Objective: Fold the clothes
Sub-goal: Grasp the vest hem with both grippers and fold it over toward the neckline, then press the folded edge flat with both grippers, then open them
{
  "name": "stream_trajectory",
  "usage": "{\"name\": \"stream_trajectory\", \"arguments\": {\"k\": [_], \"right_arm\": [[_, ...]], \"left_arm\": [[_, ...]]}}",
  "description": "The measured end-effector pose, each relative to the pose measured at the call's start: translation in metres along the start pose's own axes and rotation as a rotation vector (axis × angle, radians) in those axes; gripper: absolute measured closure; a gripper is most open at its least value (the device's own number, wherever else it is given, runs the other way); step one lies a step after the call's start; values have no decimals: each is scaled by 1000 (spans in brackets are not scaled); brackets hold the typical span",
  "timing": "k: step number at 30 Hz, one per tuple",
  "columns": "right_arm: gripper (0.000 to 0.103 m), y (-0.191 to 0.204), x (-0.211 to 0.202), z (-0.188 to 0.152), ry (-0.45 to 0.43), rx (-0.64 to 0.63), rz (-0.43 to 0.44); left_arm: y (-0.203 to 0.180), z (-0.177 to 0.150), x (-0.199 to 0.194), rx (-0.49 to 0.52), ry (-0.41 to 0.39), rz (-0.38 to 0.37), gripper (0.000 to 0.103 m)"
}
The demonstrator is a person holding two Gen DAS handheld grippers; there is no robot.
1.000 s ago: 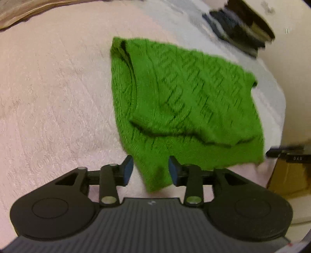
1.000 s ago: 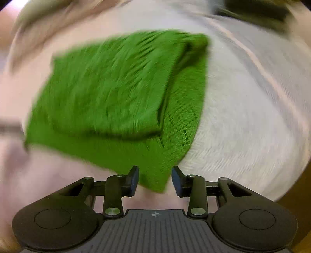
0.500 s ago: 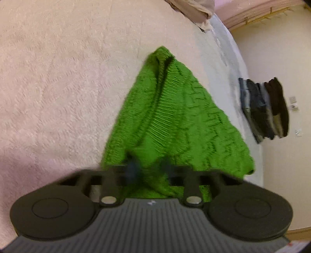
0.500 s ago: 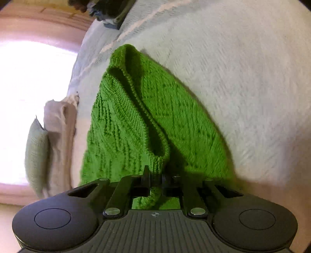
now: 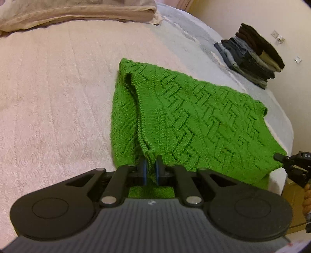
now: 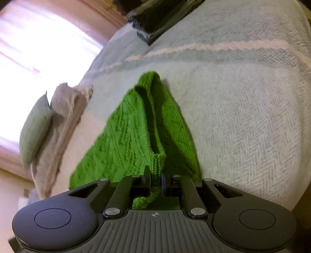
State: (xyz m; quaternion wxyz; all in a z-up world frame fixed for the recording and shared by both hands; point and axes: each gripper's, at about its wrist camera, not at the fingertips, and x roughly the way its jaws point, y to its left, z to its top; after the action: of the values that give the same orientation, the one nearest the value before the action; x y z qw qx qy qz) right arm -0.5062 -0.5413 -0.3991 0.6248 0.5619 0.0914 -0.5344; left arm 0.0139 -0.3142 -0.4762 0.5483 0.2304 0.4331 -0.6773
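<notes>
We see a green knitted sweater [image 5: 186, 116] lying partly folded on a pink bedspread [image 5: 48, 107], its far part resting on the bed while its near edge is raised toward the cameras. In the left wrist view, the left gripper [image 5: 151, 169] has its jaws drawn together on a ribbed edge of the sweater, the blue fingertips [image 5: 144, 171] pressing the knit from both sides. In the right wrist view, the right gripper [image 6: 156, 182] is likewise clamped on a ribbed hem of the sweater [image 6: 140, 132], which fans out from the jaws toward the far side. At the right edge of the left wrist view, the right gripper [image 5: 279, 156] touches the near right corner of the sweater. Beyond the sweater, a grey herringbone blanket [image 6: 243, 116] covers the bed, and a stack of folded dark clothes [image 5: 252, 60] stands at the far right. A folded beige blanket [image 5: 77, 11] lies along the far edge, with a green pillow [image 6: 35, 132] beside it.
</notes>
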Motion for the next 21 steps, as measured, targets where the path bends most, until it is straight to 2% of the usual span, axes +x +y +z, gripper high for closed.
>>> {"name": "stream_trajectory", "arguments": {"k": [4,6,8,9,10,12,14,15,19,21], "right_arm": [[96,-5,27,-13,89,-44,-96],[92,11,31,-11,129,-146,-145],[85,32,30,-2,211,-265,-212],[83,40,27,3,234,-297,-239],[76,49,22,10,237,-329,-265],[68,69,10,25,184,-417,-293],[58,90,3,41,83,-514,-304],[57,101,6,48,30,-563,-296],[57,143,53,60,-120,-780,-258],[57,152,86,63,-142,-863,-255]], "left_arm": [[-2,-9,11,60,34,37,94],[-8,-7,16,113,61,71,92],[-11,3,14,133,83,81,88],[-9,9,11,125,93,82,85],[-7,15,6,115,99,90,83],[-1,28,-7,116,86,143,82],[4,46,-18,134,53,185,80],[4,54,-18,148,39,200,80],[-16,99,15,305,-37,251,80],[-30,120,38,379,-91,266,79]]}}
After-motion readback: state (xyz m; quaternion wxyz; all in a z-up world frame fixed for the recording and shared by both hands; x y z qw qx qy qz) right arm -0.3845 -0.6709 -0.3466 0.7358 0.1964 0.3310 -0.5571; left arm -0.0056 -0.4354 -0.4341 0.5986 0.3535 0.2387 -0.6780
